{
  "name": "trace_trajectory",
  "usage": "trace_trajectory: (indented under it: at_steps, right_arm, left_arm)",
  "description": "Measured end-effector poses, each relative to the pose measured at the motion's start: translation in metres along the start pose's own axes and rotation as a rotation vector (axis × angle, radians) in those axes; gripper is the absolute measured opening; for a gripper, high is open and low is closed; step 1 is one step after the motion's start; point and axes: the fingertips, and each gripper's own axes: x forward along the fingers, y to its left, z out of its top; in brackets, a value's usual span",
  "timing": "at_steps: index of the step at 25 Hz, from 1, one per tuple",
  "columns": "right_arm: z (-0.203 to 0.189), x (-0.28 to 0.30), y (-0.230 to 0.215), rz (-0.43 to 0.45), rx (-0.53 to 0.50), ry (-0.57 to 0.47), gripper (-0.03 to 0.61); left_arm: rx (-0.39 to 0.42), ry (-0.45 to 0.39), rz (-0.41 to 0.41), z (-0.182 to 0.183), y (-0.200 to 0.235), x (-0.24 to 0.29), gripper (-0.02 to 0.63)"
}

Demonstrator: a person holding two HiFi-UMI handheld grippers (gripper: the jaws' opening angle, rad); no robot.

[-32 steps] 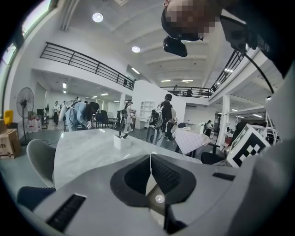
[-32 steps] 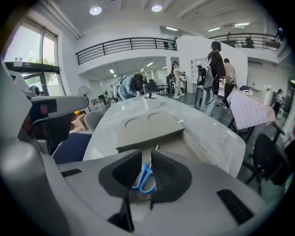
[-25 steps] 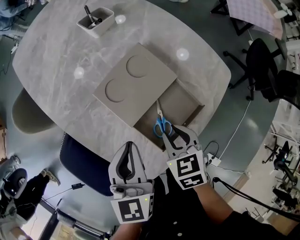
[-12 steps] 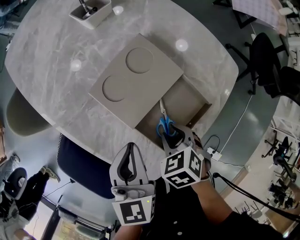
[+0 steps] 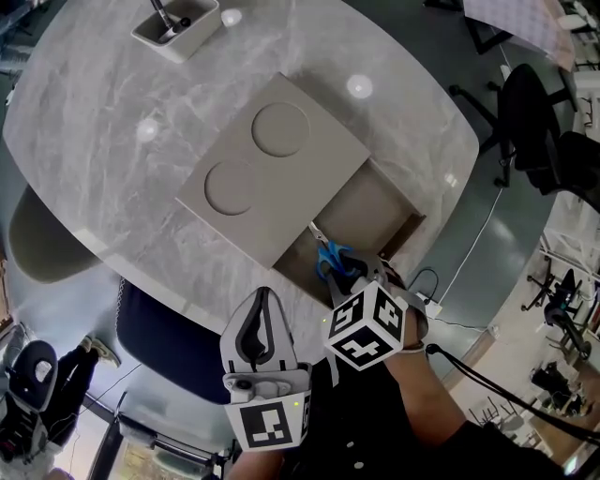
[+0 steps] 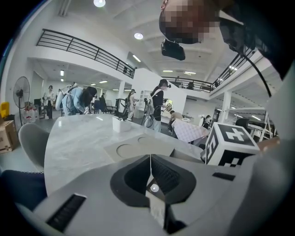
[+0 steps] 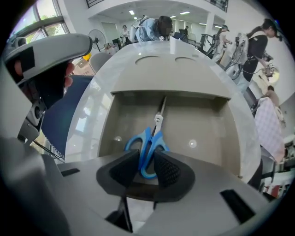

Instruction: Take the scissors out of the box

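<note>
Blue-handled scissors [image 5: 331, 257] lie in the open grey box [image 5: 377, 201] near the table's front edge, blades pointing toward the lid. My right gripper [image 5: 360, 273] points steeply down into the box. Its jaws are closing, and the pads stand against both sides of one blue handle loop [image 7: 148, 146]. In the right gripper view the scissors [image 7: 158, 120] stretch away over the box floor [image 7: 203, 120]. My left gripper [image 5: 257, 322] hangs off the table's front edge, shut and holding nothing, pads together [image 6: 150, 171].
The box's flat lid [image 5: 272, 169], with two round recesses, lies slid back over the box's far half. A white tray [image 5: 175, 28] with a pen stands at the far table edge. A blue chair [image 5: 159, 319] and a beige chair [image 5: 42, 244] are at the table's left.
My right gripper dropped into the box and tipped steeply downward onto the scissors' handle. The scissors turned a little, blades swinging left. The left gripper sank slightly.
</note>
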Motion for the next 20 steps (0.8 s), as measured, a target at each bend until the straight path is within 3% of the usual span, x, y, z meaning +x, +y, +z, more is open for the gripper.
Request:
trace_trajectory:
  at_steps: [8,20]
  right_arm:
    - [-0.004,-0.004,-0.008,-0.009,0.017,0.012,0.081]
    - [-0.006,-0.031,-0.043,-0.111,-0.123,0.043,0.074]
  left_arm:
    - [-0.008,0.013,-0.005,-0.002,0.002,0.008,0.017]
    - [-0.013,-0.011,-0.025,0.013,-0.01,0.011,0.017]
